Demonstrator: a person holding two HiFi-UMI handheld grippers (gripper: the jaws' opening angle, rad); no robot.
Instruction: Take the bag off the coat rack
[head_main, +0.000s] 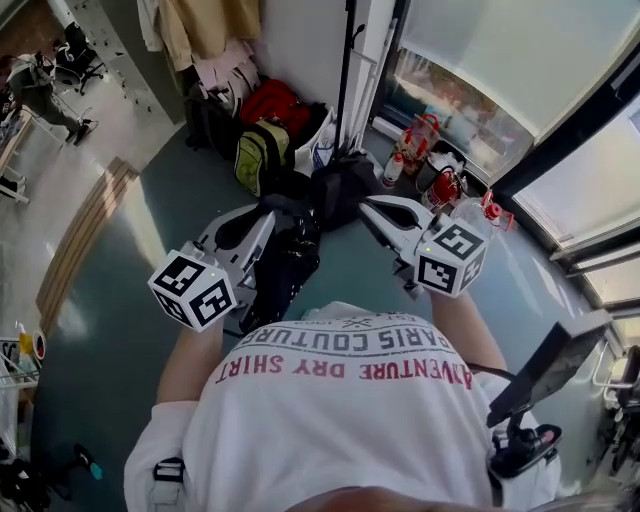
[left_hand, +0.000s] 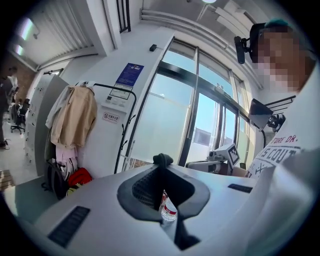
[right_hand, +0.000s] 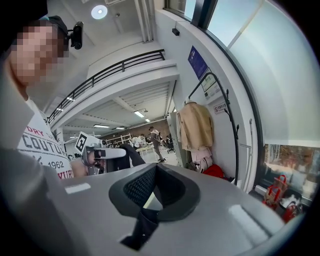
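Two tools over the floor (head_main: 130, 330). Left hand-held gripper (head_main: 266, 216) — pinching the strap (left_hand: 162, 160) of the black bag (head_main: 285, 265), which hangs between both, off the rack (left_hand: 125, 135). Right hand-held gripper (head_main: 368, 206) — pressed together, empty.

At the top centre of my head view a heap lies on the floor against the wall. It holds a red backpack (head_main: 272, 100), a yellow-green backpack (head_main: 262, 155) just below it, and a pale pink cloth (head_main: 225, 70) to the upper left. A beige coat (head_main: 200, 25) hangs above them at the top edge. Right of centre, beside the glass, stand bottles (head_main: 420, 135) with red caps. The teal floor (head_main: 130, 330) fills the left side, bordered by a wooden strip (head_main: 85, 240). A person (head_main: 40, 90) is in the upper left corner. A dark screen (head_main: 550, 365) tilts at the lower right. In my left gripper view, a blue notice (left_hand: 129, 74) hangs on the white wall, upper left of centre.
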